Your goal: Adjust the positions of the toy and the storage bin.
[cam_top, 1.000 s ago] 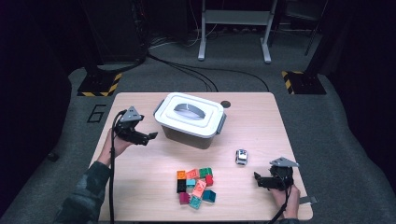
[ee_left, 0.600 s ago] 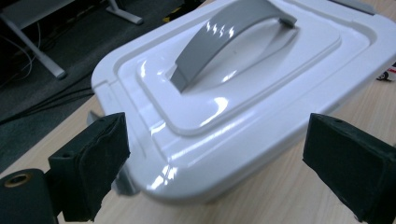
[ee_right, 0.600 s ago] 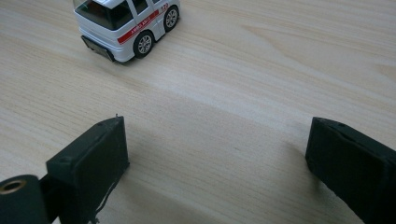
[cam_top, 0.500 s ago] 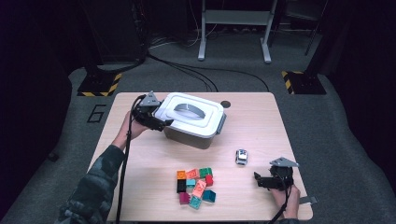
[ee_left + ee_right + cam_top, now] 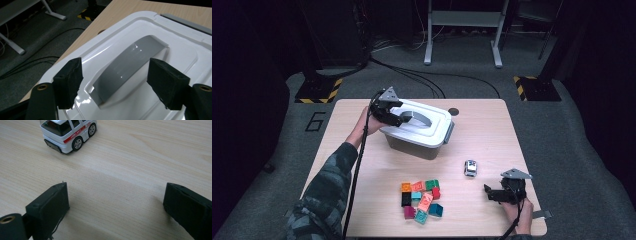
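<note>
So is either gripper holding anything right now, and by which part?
Nothing is held. The left gripper straddles the box lid's grey handle, its jaws just closing but not yet touching. The right gripper stands open.

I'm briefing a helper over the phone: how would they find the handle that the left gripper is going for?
Look at the wooden table and find the grey storage box with a white lid near its far edge. The grey arched handle sits in a recess in the middle of that lid, between the open jaws of the left gripper. It is the lid's one grey, curved part.
</note>
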